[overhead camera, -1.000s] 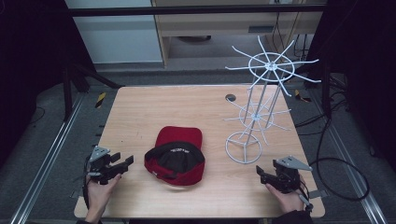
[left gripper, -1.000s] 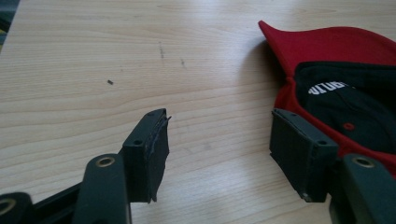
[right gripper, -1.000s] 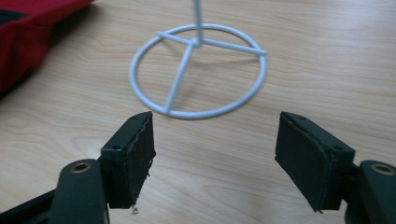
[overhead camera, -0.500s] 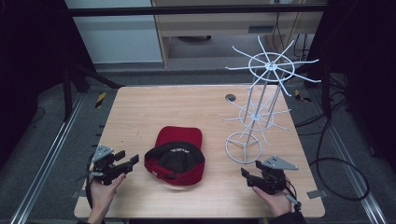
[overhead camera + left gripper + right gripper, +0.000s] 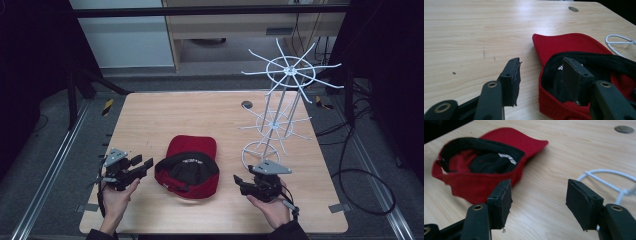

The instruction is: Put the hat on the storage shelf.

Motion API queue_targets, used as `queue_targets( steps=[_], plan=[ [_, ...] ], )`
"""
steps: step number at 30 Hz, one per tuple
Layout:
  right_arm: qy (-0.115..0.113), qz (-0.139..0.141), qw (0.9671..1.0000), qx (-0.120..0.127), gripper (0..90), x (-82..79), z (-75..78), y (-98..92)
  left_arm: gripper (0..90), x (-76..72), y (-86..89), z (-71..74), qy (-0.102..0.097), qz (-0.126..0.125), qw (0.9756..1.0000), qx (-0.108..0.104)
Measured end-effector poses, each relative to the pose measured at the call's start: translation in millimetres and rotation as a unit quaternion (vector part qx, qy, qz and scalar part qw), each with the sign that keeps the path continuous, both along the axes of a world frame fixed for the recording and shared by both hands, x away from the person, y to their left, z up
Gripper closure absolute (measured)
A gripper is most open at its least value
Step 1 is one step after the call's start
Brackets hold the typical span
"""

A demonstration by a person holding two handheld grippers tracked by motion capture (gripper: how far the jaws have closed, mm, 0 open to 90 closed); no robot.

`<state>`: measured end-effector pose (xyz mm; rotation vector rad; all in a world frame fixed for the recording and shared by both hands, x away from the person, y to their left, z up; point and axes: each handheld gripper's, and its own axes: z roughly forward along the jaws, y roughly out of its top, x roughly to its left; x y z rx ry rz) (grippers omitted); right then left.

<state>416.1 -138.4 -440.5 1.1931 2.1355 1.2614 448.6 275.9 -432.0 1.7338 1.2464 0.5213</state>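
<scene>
My left gripper (image 5: 146, 165) and right gripper (image 5: 239, 181) both gape unclenched, flanking the upturned red baseball cap (image 5: 189, 166).

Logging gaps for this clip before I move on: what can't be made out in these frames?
- Label print inside the cap: too small in the high view, blurred in the right gripper view.
- Cap's outer crown: it lies opening-up, so the table hides it.
- Left gripper: one jaw blocks part of the cap's inside; whether it touches the rim cannot be told.
- Rack: the right gripper view's edge cuts it off above its base ring.
</scene>
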Motion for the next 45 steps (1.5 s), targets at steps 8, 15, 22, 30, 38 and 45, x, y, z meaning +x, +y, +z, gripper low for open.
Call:
queue_targets(
  steps=[8, 15, 22, 30, 38, 45],
  plan=[
    [0.009, 0.014, 0.9999, -0.002, 37.3, 15.7, 6.6, 35.2, 56.0, 11.3, -12.2, -11.8, 0.034, -0.011, 0.999, 0.029],
    [0.026, 0.016, 0.9995, 0.002, 39.2, 28.2, -0.6, 50.5, 63.2, 15.9, -18.7, -24.4, 0.061, -0.022, 0.9967, 0.049],
    [0.043, 0.019, 0.9989, 0.005, 42.2, 35.9, -6.9, 55.5, 70.0, 18.6, -26.7, -31.1, 0.082, -0.029, 0.9934, 0.075],
    [0.07, 0.021, 0.9973, -0.001, 45.8, 41.6, -18.8, 60.6, 82.4, 13.1, -22.4, -34.6, 0.1, -0.038, 0.9925, 0.059],
    [0.104, 0.03, 0.9941, 0.005, 58.5, 44.7, -26.0, 62.0, 85.7, 6.9, -27.0, -37.4, 0.105, -0.054, 0.9908, 0.066],
    [0.113, 0.03, 0.9931, 0.005, 57.1, 52.2, -27.1, 61.6, 85.9, 8.0, -29.1, -39.9, 0.108, -0.054, 0.99, 0.072]
  ],
)
